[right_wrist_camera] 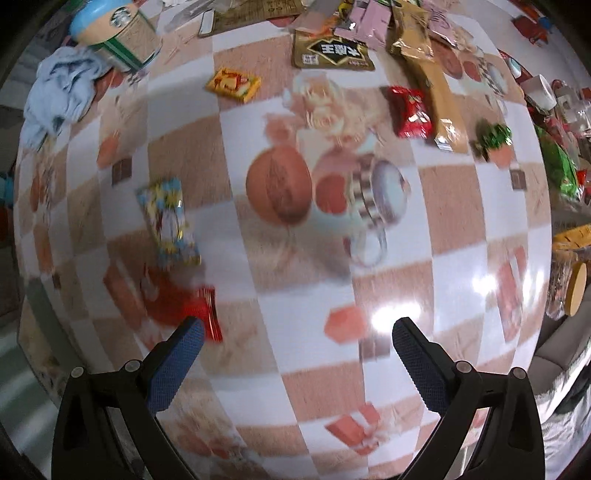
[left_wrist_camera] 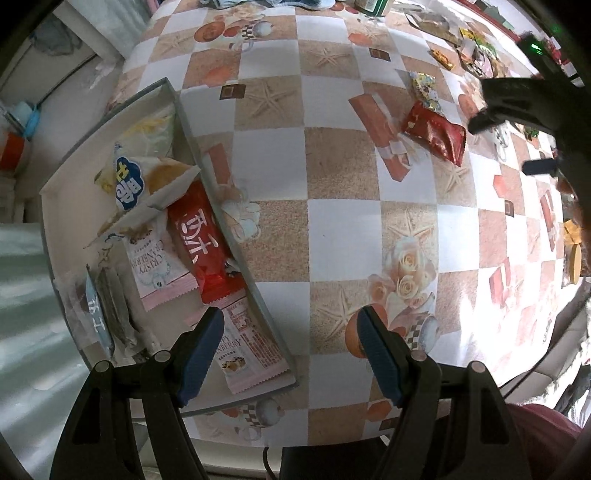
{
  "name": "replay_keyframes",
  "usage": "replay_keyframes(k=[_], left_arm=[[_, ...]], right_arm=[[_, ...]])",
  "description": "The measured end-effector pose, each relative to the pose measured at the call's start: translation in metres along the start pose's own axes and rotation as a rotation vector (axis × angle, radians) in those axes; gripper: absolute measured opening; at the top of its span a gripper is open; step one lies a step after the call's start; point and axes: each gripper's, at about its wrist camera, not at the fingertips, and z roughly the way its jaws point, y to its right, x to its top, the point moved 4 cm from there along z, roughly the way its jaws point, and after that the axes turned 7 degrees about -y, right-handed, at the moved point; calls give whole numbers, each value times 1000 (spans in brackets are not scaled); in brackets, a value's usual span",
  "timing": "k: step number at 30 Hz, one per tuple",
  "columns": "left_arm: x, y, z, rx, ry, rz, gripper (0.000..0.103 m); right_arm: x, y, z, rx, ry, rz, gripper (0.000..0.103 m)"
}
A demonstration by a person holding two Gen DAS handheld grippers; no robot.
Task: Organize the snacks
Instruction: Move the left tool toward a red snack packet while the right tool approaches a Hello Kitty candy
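Note:
A shallow grey box point(left_wrist_camera: 173, 99) stands at the table's left edge. It holds several snack packets, among them a red bar point(left_wrist_camera: 199, 243) and a pink cranberry packet point(left_wrist_camera: 155, 266). My left gripper point(left_wrist_camera: 290, 332) hangs open over the box's right wall and the tablecloth, with nothing between its fingers. A red packet point(left_wrist_camera: 436, 134) and a blue-and-yellow packet point(left_wrist_camera: 424, 86) lie loose to the right. My right gripper point(right_wrist_camera: 297, 332) is open and empty above the cloth. The red packet point(right_wrist_camera: 201, 314) lies just beside its left fingertip, and the blue-and-yellow packet point(right_wrist_camera: 170, 221) lies beyond. The right gripper point(left_wrist_camera: 504, 147) also shows above those packets.
More snacks crowd the table's far side: a yellow packet point(right_wrist_camera: 232, 85), a second red packet point(right_wrist_camera: 410, 110), a gold-and-black packet point(right_wrist_camera: 332, 53) and a long tan packet point(right_wrist_camera: 439, 92). A coffee cup point(right_wrist_camera: 118, 33) and a blue cloth point(right_wrist_camera: 62, 92) lie far left.

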Motion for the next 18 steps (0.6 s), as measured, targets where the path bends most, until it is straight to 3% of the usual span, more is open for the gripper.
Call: replay_keyframes(k=[4, 7, 9, 12, 18], left_arm=[[3, 6, 5, 0, -14, -2, 79], [7, 10, 10, -6, -27, -3, 79], [11, 15, 11, -10, -26, 3, 79], [19, 20, 11, -16, -16, 9, 79], [35, 25, 9, -36, -11, -1, 79]], right_arm=[[10, -15, 21, -3, -55, -26, 102], [-4, -41, 33, 94, -114, -126, 102], [-10, -50, 30, 92, -98, -173, 102], [-4, -50, 27, 71, -74, -139, 102], [38, -43, 14, 39, -31, -103, 102]])
